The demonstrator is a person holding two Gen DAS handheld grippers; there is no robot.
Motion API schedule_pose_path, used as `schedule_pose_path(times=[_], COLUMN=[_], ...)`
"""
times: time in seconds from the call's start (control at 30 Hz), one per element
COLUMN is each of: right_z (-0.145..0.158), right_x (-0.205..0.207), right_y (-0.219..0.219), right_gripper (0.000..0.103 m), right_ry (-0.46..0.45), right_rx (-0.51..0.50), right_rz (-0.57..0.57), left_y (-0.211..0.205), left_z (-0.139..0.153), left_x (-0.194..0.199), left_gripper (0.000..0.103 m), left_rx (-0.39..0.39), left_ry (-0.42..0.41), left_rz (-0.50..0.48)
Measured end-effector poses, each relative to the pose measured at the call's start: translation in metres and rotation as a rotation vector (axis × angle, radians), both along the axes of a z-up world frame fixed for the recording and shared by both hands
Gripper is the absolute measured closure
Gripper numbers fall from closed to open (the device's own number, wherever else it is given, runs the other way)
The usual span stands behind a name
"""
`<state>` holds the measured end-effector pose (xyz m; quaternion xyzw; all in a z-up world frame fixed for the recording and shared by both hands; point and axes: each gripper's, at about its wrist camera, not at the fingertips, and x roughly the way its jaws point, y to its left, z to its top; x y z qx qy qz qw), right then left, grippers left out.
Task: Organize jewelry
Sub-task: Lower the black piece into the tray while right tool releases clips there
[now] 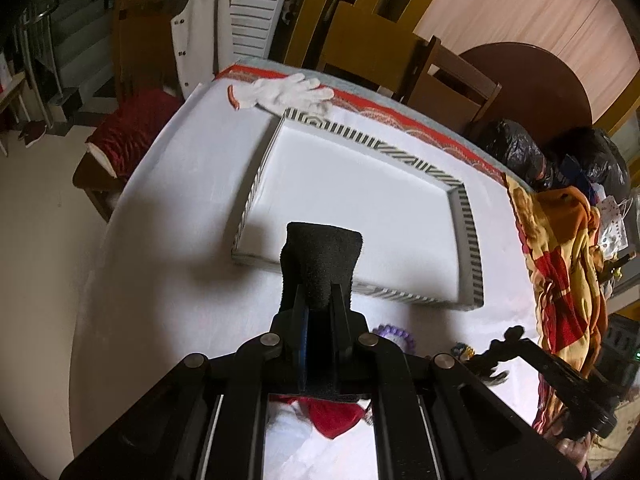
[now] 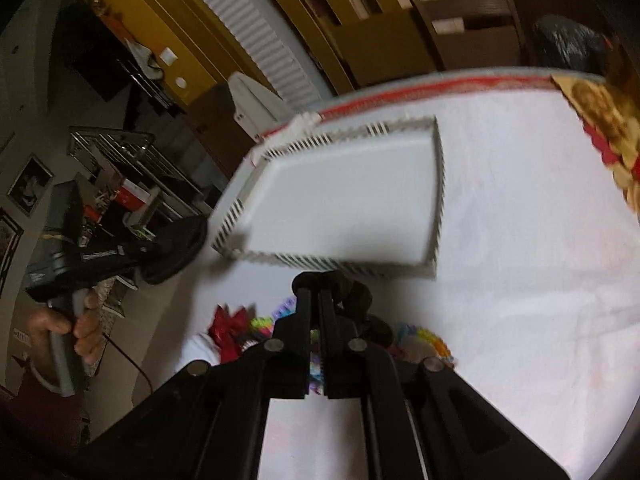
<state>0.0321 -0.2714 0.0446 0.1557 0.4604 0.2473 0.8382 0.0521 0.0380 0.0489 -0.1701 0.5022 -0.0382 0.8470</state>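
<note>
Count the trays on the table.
1. The striped-edged tray lies mid-table on the white cloth, its white floor bare, with the white glove past its far corner. None hidden that I can tell.

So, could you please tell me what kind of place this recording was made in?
Most likely a home dining room: a cloth-covered table with wooden chairs beside it, and a white jacket hanging nearby.

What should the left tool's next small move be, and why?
Probably ease the left tool a little forward and down over the tray, then open. It is shut on a black fuzzy piece that hangs just past the tray's near rim, and the white tray floor ahead looks bare, so a short advance should land it inside.
</note>
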Motion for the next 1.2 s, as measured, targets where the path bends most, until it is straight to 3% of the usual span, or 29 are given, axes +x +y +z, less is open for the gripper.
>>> schedule_pose_path(times=[0.2, 0.57, 0.8, 0.97, 1.2], right_z=[0.037, 0.047, 0.028, -0.011, -0.060], right_x=[0.001, 0.034, 0.071, 0.104, 0.147], right_y=[-0.009, -0.006, -0.005, -0.004, 0.006], right_gripper=[0.100, 0.100, 0.100, 0.100, 0.100], right_ry=[-0.073, -0.078, -0.045, 0.050, 0.123], right_rx=[0.072, 0.049, 0.016, 0.001, -0.120], right_rz=[-0.016, -0.042, -0.096, -0.138, -0.179], left_y=[-0.002, -0.006, -0.011, -0.006, 0.003], left_z=[0.016, 0.010, -0.014, -0.041, -0.074], left_x=[0.007, 0.034, 0.072, 0.094, 0.107], left_gripper=[0.086, 0.086, 0.086, 0.086, 0.085], left_rx=[-0.002, -0.002, 0.012, 0.032, 0.068], left_ry=[-0.036, -0.034, 0.009, 0.057, 0.122], left_rz=[-0.010, -0.021, -0.031, -0.014, 0.003])
